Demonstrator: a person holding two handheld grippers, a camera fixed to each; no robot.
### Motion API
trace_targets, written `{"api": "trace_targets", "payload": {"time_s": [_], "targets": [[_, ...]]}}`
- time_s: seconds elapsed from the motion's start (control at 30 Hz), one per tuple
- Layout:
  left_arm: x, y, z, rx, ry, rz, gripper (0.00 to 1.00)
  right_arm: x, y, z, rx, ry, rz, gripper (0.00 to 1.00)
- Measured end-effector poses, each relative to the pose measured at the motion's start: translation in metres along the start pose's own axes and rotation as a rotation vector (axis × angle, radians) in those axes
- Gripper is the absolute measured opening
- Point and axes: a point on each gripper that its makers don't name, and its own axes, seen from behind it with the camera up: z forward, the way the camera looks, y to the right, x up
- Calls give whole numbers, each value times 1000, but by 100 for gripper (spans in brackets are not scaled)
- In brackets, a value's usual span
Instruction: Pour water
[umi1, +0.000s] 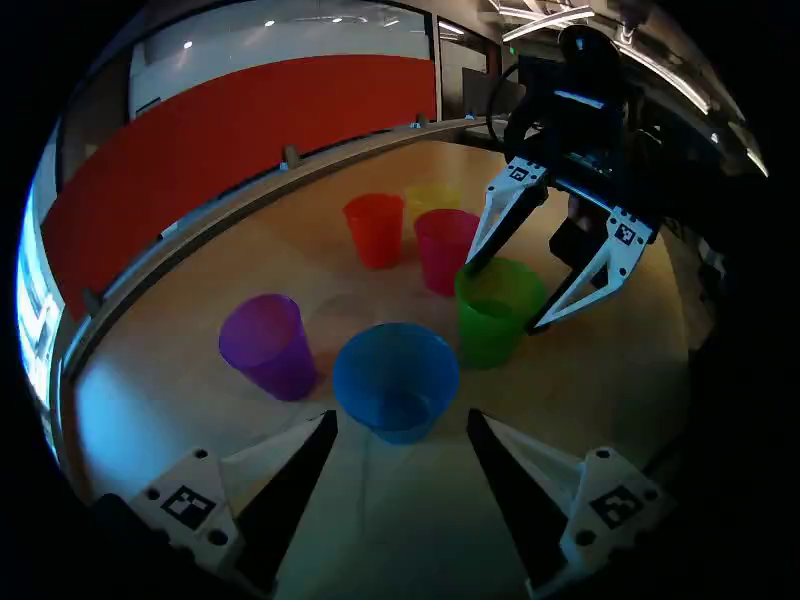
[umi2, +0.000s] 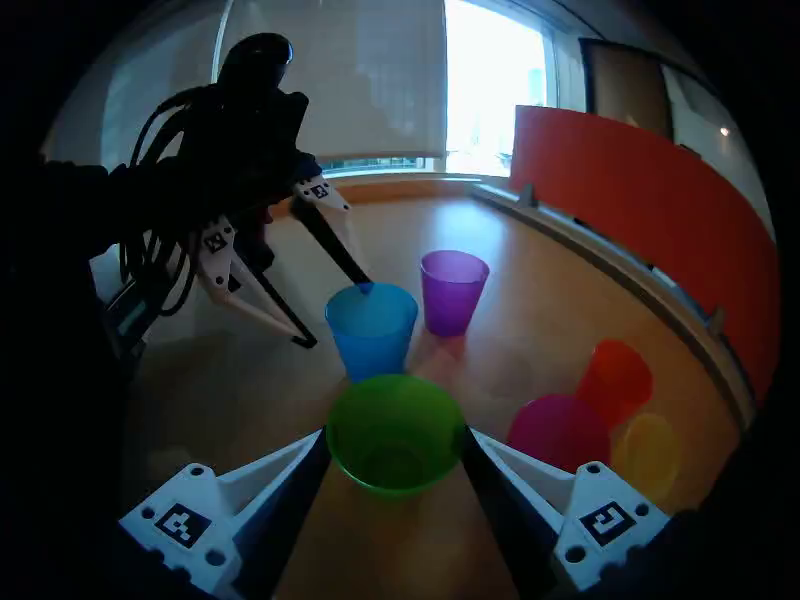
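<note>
Left tongs (umi1: 400, 420): nearest item, fingers spread wide, holding nothing. The blue cup (umi1: 395, 375) stands upright just ahead of their tips, in line with the gap.

Right tongs (umi2: 396, 435): one finger set close against each side of the green cup (umi2: 395, 458). Whether they press on it cannot be told. The cup is upright on the desk (umi1: 400, 505), just beside the blue one.

Other cups, all upright on the desk:
- purple cup (umi1: 268, 345), beside the blue
- magenta cup (umi1: 445, 248), behind the green
- red cup (umi1: 375, 228), farther back
- yellow cup (umi1: 432, 197), farther back

Water: none can be made out in any cup; the tinted plastic hides it.

Progress, as judged: early. No cup is lifted or tilted, so pouring has not begun. What is left is to grip firmly, raise one cup, tip it over the other and set it down.
</note>
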Motion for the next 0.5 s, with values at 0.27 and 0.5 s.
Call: {"api": "trace_targets", "payload": {"time_s": [0.27, 0.5], "targets": [[0, 2, 1, 2, -7, 1, 97, -1, 1, -2, 0, 7, 39, 95], [-1, 0, 0, 12, -9, -2, 97, -3, 2, -6, -12, 6, 40, 100]]}}
